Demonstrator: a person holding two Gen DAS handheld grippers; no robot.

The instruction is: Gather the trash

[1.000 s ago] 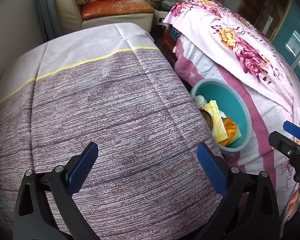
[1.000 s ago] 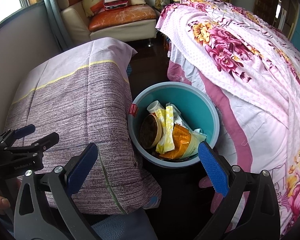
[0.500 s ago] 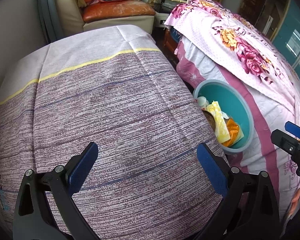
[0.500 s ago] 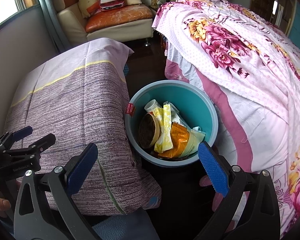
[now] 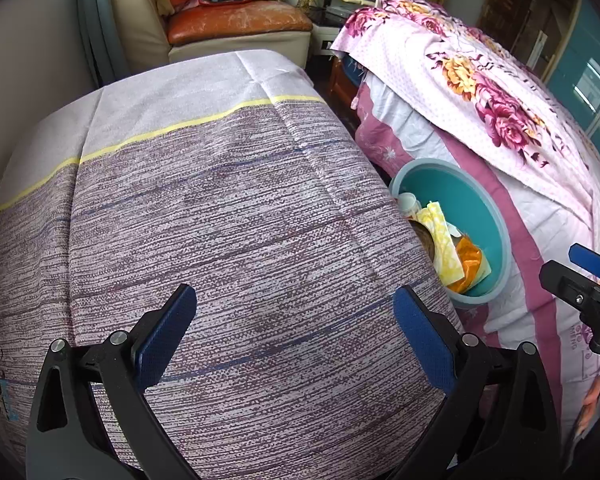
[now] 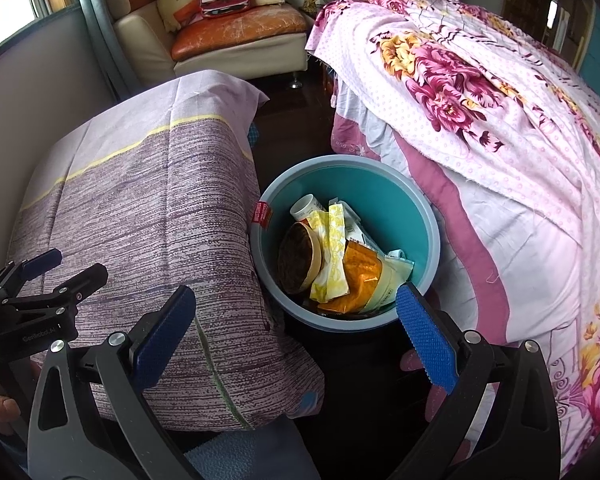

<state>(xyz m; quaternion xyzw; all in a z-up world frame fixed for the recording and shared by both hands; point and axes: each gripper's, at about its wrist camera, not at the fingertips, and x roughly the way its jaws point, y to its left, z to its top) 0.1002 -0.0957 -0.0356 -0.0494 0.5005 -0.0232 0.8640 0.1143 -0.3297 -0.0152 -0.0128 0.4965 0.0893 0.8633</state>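
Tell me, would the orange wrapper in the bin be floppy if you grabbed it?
Probably yes: the orange wrapper looks crinkled and bent, so it should crumple between fingers. It seems thin, so likely very light. Its shiny surface may be a bit slippery.

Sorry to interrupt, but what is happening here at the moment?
A person is collecting trash with two handheld claws. Both the left claw and the right claw are open and empty. The teal bin between the covered table and the bed already holds wrappers and a cup.
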